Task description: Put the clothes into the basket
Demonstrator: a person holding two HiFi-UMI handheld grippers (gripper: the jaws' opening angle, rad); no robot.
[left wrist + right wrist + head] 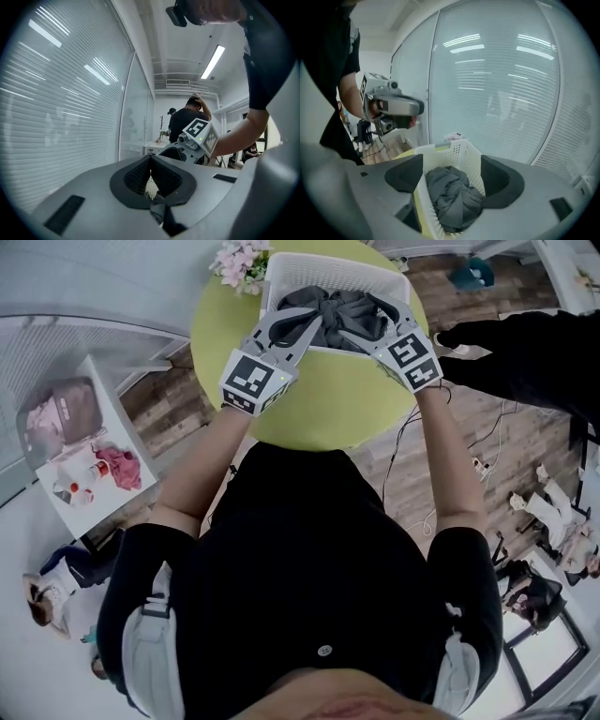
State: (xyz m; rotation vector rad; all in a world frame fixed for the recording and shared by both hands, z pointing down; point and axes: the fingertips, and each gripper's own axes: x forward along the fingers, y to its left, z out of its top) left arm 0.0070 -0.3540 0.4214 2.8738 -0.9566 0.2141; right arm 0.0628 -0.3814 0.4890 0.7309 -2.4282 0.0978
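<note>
A white slatted basket (281, 268) stands at the far side of a round green table (319, 404). A bundle of grey clothes (342, 315) lies inside it. My left gripper (314, 322) reaches over the basket's near rim, shut on a fold of the grey cloth (165, 216). A bit of white basket mesh (151, 187) shows behind its closed jaws. My right gripper (375, 326) hovers at the basket's right side. In the right gripper view, my right gripper (452, 180) is open, with the basket (461, 154) and grey clothes (452, 197) showing between its jaws.
Pink flowers (242, 261) sit on the table left of the basket. A white side table (94, 451) with a pink bag (61, 418) stands at the left. A person in black (534, 357) is at the right. Cables (412, 460) lie on the wooden floor.
</note>
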